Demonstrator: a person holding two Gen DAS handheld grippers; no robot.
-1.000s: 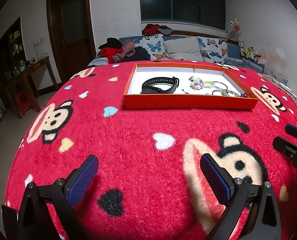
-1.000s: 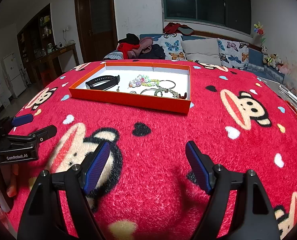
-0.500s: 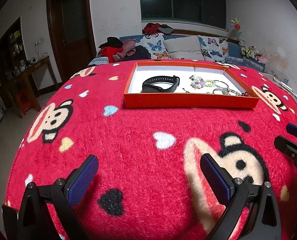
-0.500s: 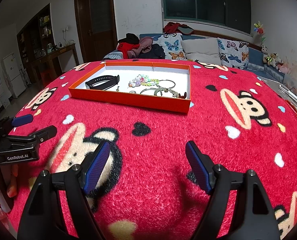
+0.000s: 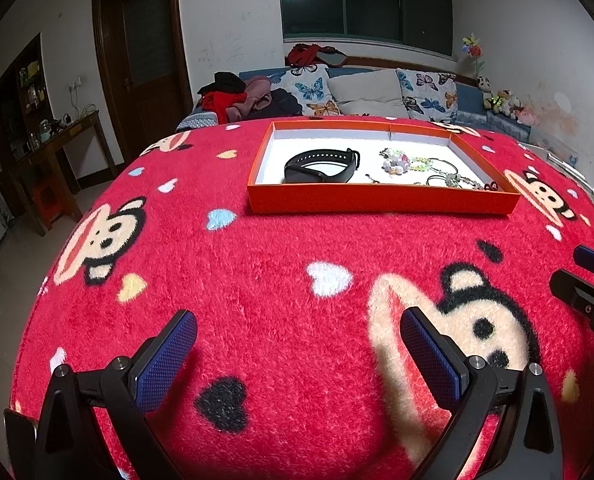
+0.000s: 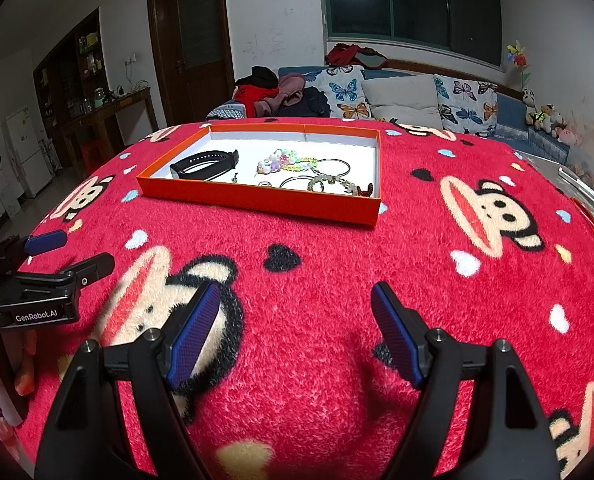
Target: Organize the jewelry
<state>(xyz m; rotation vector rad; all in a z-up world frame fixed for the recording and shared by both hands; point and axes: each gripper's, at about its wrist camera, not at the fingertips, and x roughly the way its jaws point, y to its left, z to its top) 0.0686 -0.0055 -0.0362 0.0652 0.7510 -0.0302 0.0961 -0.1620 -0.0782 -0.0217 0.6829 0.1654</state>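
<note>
Left claw (image 5: 299, 354) released, pads wide apart, holding nothing, low over the red monkey-print blanket (image 5: 257, 280). Right claw (image 6: 295, 330) likewise released and unloaded, parked beside it; each shows at the edge of the other's view, at 3 and 9 o'clock.

Task items sit well ahead at 12 o'clock: orange tray (image 6: 257, 200) with a white floor. Black wristband (image 6: 203, 166) at the tray's left. Bead bracelet (image 6: 283, 160), thin hoops (image 6: 333, 166) and a greenish bead string (image 6: 331, 182) are clustered to the right, touching or overlapping; can't tell which piece lies on top.

Risks, my read:
- The cluster looks tangled, so pinching one piece would likely drag its neighbours.
- Thin hoops lie flat on the tray floor; wide pads may slide off or scrape them.
- Small bits near the front wall (image 5: 373, 178), too small to identify, are easy to miss or flick out.
- The tray looks light on soft pile, so a push on the wall could skid or tip it.
- Anything dropped on the fleece would be hard to spot and could snag.

The counter under the blanket is hidden, and its edges fall away. Beyond, at 12: sofa (image 5: 377, 92) with butterfly cushions and a clothes pile, dark window above. Door (image 5: 145, 60) at 10, wooden side desk at 9, plush toys at 2. Ceiling lamp only, so dim.
</note>
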